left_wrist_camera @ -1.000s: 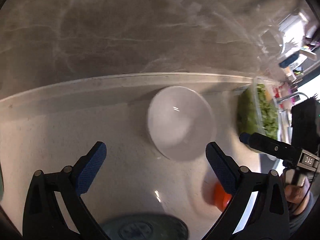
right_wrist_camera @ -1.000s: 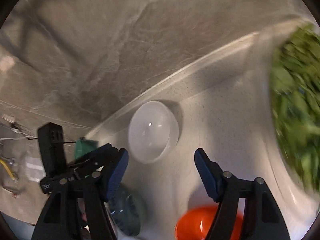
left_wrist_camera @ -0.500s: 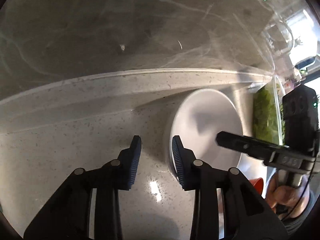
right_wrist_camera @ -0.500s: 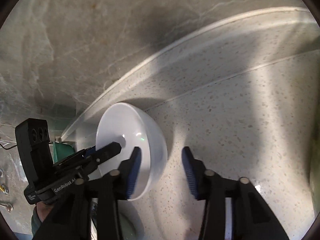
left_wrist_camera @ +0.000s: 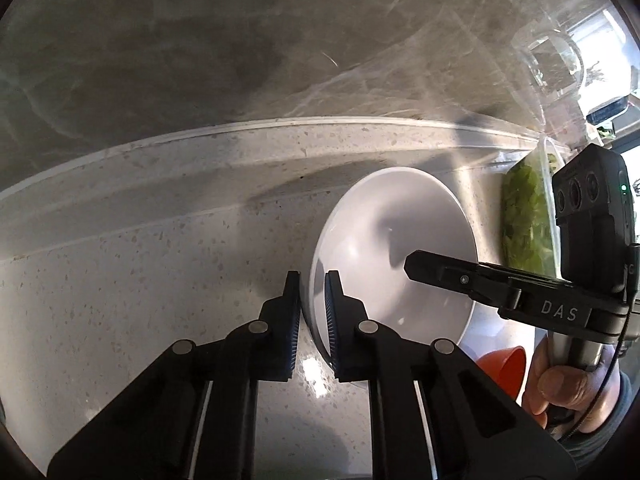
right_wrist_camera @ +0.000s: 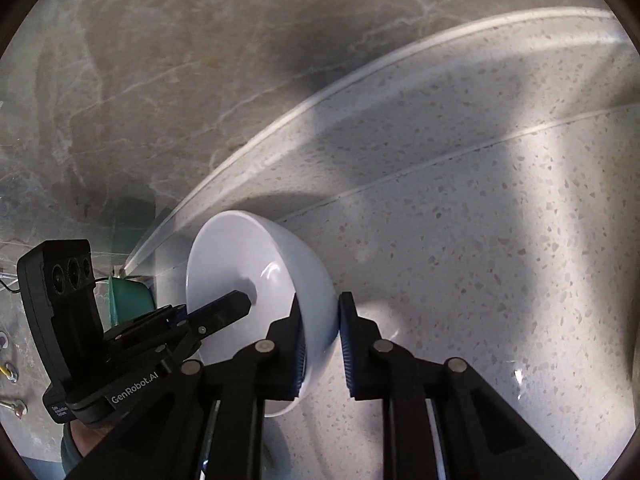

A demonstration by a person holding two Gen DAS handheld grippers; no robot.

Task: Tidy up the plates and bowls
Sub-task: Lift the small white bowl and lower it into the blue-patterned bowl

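Observation:
A white bowl (left_wrist_camera: 380, 248) stands on the speckled counter near the back wall. My left gripper (left_wrist_camera: 312, 320) is shut on the bowl's left rim, one pad inside and one outside. My right gripper (right_wrist_camera: 320, 344) is shut on the bowl's (right_wrist_camera: 240, 264) opposite rim in the same way. Each gripper shows in the other's view: the right one (left_wrist_camera: 500, 288) reaches into the bowl from the right, the left one (right_wrist_camera: 192, 320) from the left.
A clear container of green leaves (left_wrist_camera: 524, 216) stands right of the bowl. An orange bowl (left_wrist_camera: 506, 366) sits at the lower right by the hand. A teal dish (right_wrist_camera: 130, 300) lies behind the left gripper. The marble wall (left_wrist_camera: 240, 48) rises just behind.
Both grippers went from wide open to closed on opposite rims of the white bowl, having moved in close to it.

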